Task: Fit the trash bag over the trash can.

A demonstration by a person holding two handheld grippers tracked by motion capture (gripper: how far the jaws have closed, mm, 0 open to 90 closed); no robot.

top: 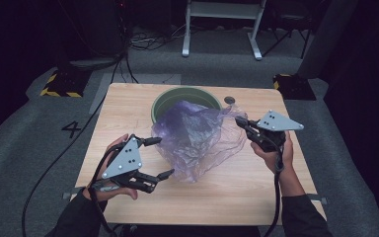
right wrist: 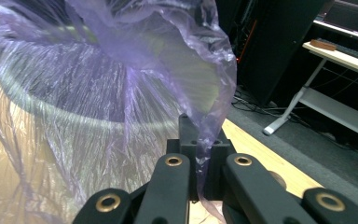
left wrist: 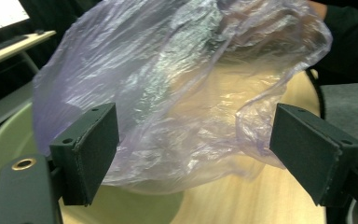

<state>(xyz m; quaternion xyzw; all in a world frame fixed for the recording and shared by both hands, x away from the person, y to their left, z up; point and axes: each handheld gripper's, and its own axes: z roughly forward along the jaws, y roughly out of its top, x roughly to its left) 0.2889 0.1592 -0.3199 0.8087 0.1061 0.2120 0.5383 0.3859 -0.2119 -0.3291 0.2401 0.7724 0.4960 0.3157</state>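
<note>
Jaws of right gripper (top: 241,121) pressed together, pinching edge of purple plastic bag (top: 197,138). Jaws of left gripper (top: 162,158) spread wide, nothing gripped, just beside bag's near-left side. Bag draped half over green bowl (top: 164,101) at table's (top: 123,108) far middle, lower part resting on wood.

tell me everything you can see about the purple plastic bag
The purple plastic bag is thin, see-through and crinkled, with glossy creases. It is spread open and billowing, draped over the near rim of the green bin and sagging down to the wooden table. The right gripper is shut on its edge, holding that side up. The left gripper is open, the film lying between its pads but not pinched.
</note>
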